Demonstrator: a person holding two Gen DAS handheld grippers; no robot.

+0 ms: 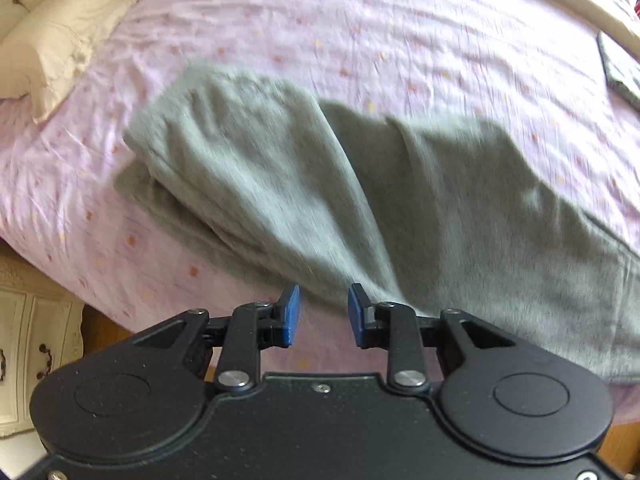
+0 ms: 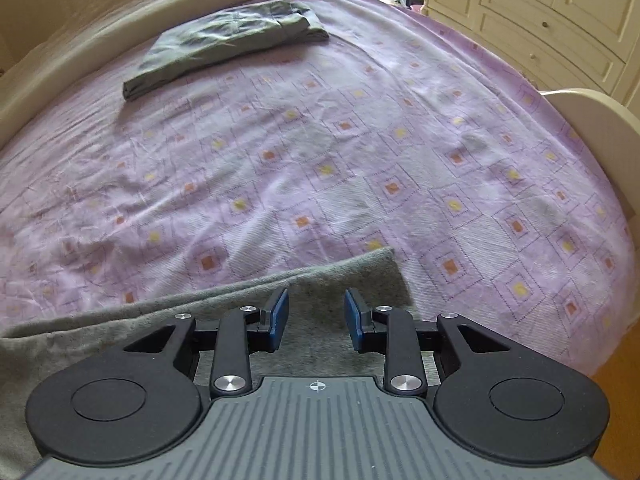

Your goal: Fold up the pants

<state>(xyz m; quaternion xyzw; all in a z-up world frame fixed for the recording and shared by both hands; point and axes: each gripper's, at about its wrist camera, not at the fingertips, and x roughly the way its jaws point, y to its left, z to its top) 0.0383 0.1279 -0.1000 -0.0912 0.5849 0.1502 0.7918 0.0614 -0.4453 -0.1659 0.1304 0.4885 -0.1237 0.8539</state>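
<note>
While I watched through the left wrist camera, the left claw (image 1: 323,316) hung over the near edge of the bed (image 1: 400,40), its blue pads (image 1: 292,316) parted with nothing between them. Just beyond its tips lay the grey pants (image 1: 280,184), spread across the lilac patterned sheet (image 1: 360,32), one part doubled over another at the left; the picture was blurred, so I could not make out finer folds. A cream pillow (image 1: 52,40) sat at the far left, and a white cabinet (image 1: 28,340) stood beside the bed.

Through the right wrist camera, the right claw (image 2: 316,318) was also parted and gripped nothing, poised above a corner of the same grey cloth (image 2: 340,276), which lay flat on the sheet. Well apart, near the far side of the bed, rested a folded grey-green garment (image 2: 232,40). Cream drawers (image 2: 540,20) stood at the right.
</note>
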